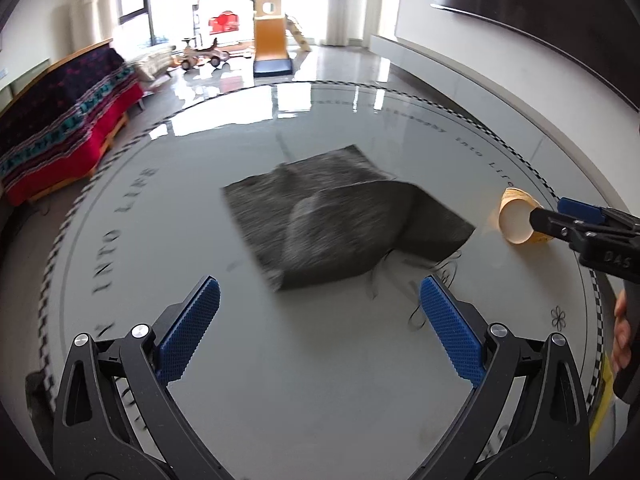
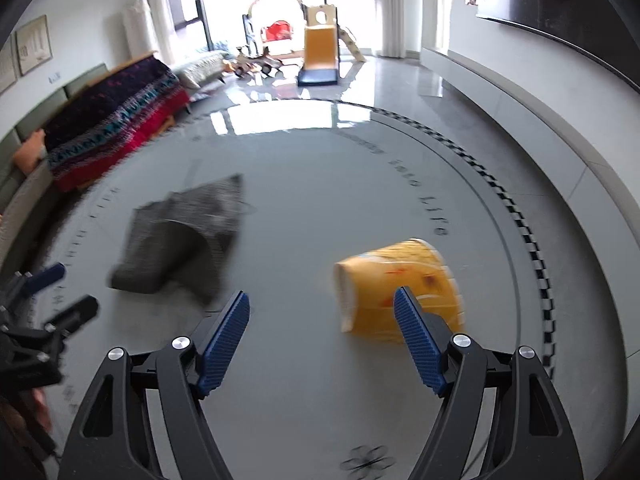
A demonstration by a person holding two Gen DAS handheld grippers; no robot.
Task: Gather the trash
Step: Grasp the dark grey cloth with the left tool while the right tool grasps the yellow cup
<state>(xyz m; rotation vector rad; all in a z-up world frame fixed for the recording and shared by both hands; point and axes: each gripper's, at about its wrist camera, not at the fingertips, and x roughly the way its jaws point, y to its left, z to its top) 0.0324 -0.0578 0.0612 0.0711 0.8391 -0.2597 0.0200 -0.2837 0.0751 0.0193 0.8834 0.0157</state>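
Round glossy grey table (image 2: 320,200): tipped yellow paper cup (image 2: 396,292), lower right; crumpled grey cloth (image 1: 336,216), centre. Left gripper (image 1: 320,320) and right gripper (image 2: 322,334) both spread, empty.

Left tongs (image 1: 320,312) gape over the counter (image 1: 280,380) before a grey cloth (image 1: 340,220); right tongs (image 1: 548,216) meet a tipped cup (image 1: 516,216).

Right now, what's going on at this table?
A person holds a tool in each hand over a round glass table, collecting trash. The right tool is open, nearing a yellow paper cup lying on its side; nothing is gripped yet. The left tool is open and empty, facing a crumpled grey cloth. Both views are motion-blurred.
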